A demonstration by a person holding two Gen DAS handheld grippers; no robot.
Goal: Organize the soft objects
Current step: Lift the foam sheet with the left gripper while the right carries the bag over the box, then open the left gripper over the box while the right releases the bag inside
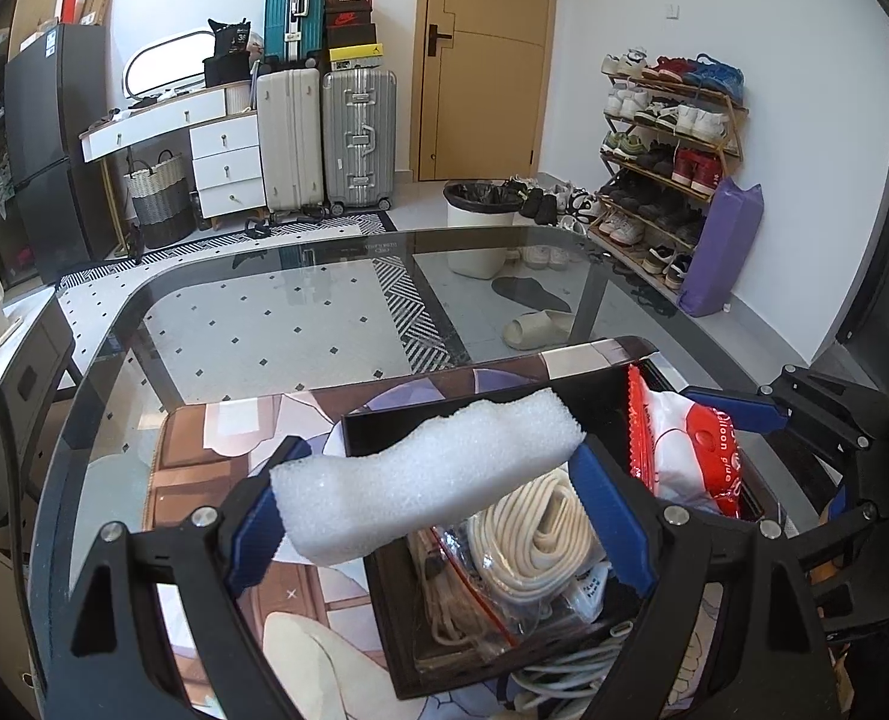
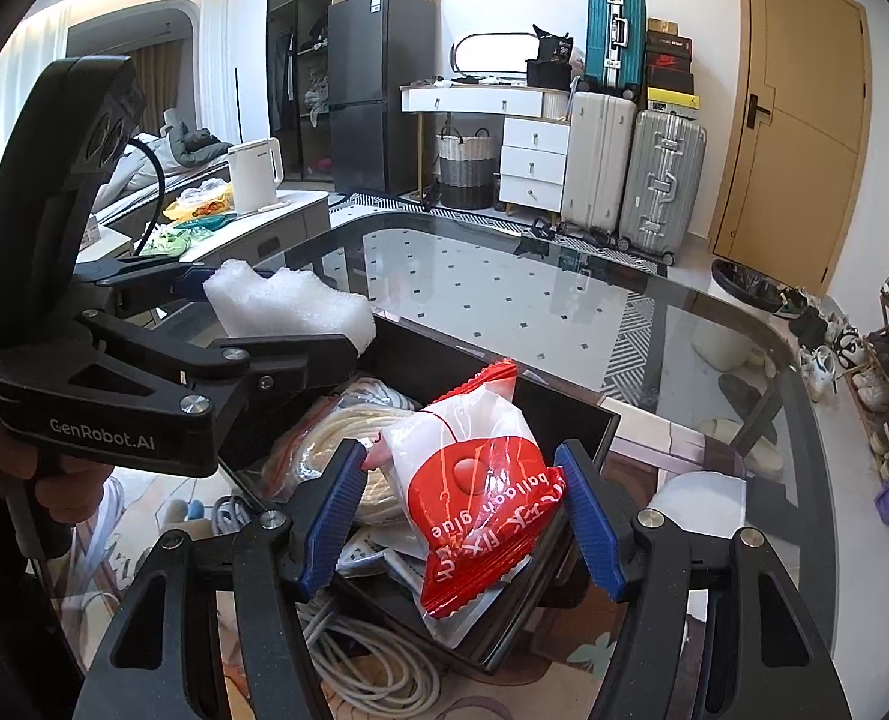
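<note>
Up front, the left gripper is clamped on a white foam block held crosswise above the near-left rim of the black box, and the right gripper grips a red-and-white packet above the box's right side. Inside the box lie a coiled rope in a clear bag and grey cable. Beyond the box's far wall the glass table lies bare to its curved edge.

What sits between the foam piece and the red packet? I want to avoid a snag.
In the left wrist view, a bagged coil of cream rope lies in the box between foam piece and red packet.
</note>
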